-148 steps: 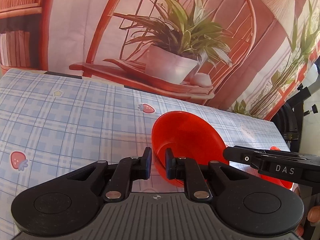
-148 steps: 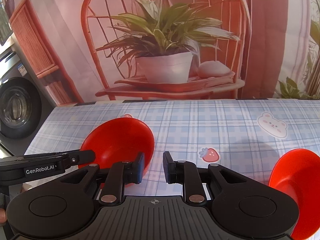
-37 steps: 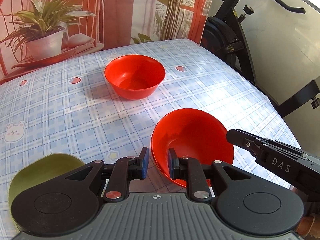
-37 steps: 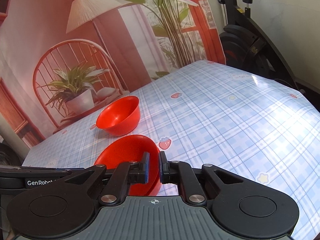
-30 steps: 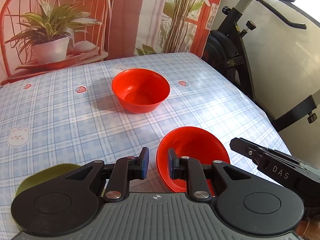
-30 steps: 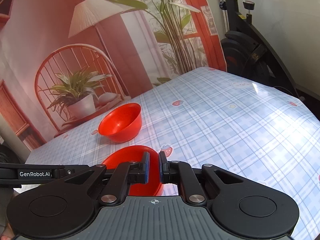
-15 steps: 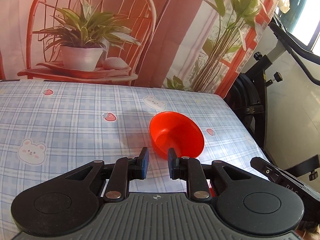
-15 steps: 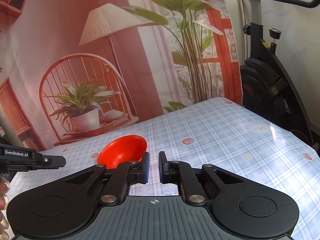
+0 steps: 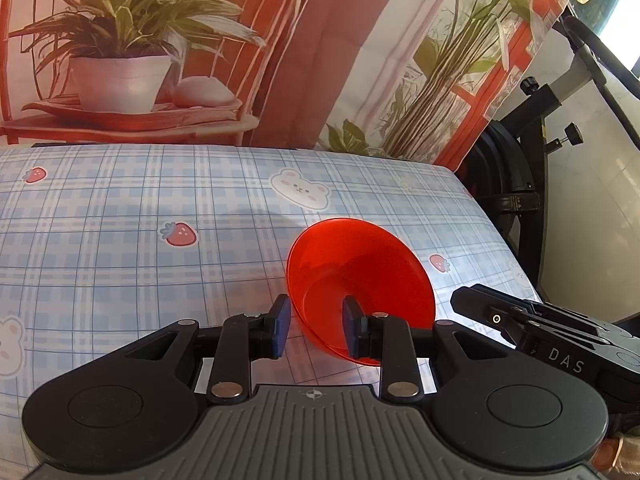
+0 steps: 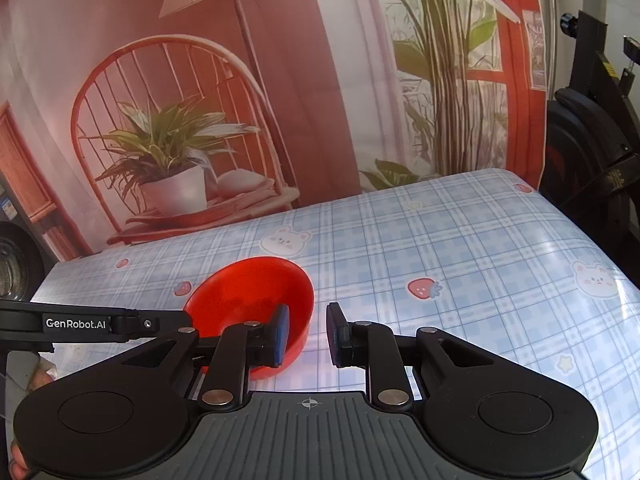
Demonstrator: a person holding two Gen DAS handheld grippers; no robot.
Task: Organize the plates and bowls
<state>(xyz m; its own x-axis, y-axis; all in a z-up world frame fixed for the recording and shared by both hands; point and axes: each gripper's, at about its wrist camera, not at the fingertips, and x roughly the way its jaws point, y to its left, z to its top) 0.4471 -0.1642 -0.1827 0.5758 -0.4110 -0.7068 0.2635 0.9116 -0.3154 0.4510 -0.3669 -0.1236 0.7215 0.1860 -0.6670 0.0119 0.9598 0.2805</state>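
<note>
A red bowl [image 9: 360,276] sits on the blue checked tablecloth [image 9: 120,248]. My left gripper [image 9: 314,326] is open, its jaws either side of the bowl's near left rim, one finger outside and one inside. The same bowl shows in the right wrist view [image 10: 248,296]. My right gripper [image 10: 306,334] is open, straddling the bowl's right rim, left finger inside, right finger outside. Whether a second bowl is nested inside cannot be told.
The right gripper's body [image 9: 552,340] lies right of the bowl; the left gripper's body [image 10: 80,324] shows at left. A black exercise bike [image 10: 592,136] stands past the table's right edge. A printed backdrop [image 10: 240,80] hangs behind the table.
Both grippers have opened wider than half a second ago. The views dropped closer to the table and the bowl. The near red bowl and the green dish seen a second ago are out of view.
</note>
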